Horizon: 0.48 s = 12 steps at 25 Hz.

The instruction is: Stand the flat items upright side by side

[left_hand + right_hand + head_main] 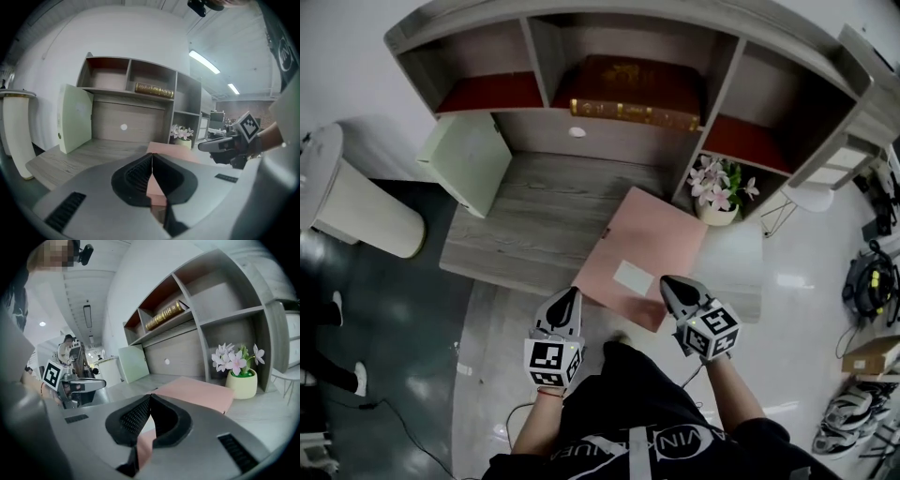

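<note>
Left gripper [152,158]: jaws are seen shut, empty, tip set by near corner of pink folder [652,239] | right gripper [150,400]: jaws are seen shut, tip placed over folder's near edge | pink folder: laid flat, askew, on desk [544,211] | green folder [473,159]: stood upright at desk's left.

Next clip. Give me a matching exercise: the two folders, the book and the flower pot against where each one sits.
1 pink folder
2 pale green folder
3 brown book
4 flower pot

A standing upright at the desk's left end
B lying in the hutch's middle compartment
C lying flat on the desk
D on the desk, under the right-hand shelves

Pairs: 1-C, 2-A, 3-B, 4-D
</note>
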Motion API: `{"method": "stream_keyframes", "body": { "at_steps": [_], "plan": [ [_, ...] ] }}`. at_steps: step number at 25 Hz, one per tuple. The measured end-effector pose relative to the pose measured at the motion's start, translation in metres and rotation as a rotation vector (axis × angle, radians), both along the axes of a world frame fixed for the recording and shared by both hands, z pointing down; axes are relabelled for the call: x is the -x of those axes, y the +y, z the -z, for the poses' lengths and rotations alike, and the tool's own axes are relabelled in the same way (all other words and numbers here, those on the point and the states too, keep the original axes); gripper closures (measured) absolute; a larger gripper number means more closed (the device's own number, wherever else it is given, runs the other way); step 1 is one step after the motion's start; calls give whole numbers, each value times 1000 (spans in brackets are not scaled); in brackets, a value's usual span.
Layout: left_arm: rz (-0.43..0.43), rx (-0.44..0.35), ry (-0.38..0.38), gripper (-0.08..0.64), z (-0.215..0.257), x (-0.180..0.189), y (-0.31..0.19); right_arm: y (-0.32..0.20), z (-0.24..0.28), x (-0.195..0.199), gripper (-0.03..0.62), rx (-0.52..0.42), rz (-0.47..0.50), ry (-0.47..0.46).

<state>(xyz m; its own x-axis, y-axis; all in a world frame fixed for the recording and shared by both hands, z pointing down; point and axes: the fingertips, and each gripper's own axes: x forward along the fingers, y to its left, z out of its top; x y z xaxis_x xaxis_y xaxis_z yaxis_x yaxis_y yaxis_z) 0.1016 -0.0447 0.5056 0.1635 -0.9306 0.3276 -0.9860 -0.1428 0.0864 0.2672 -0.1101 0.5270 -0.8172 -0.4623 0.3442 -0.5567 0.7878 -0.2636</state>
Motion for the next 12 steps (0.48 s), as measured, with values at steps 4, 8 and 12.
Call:
{"method": "stream_keyframes", "body": {
  "at_steps": [4,8,12],
  "plan": [
    [-15,20,26,554,-10,-30,16,13,1,-13,582,-48,58,33],
    [-60,34,38,510,-23,-67,32,26,-10,-33,545,-64,96,65],
    [-60,75,84,423,-40,-100,44,39,-22,-50,514,-53,119,89]
  ]
}}
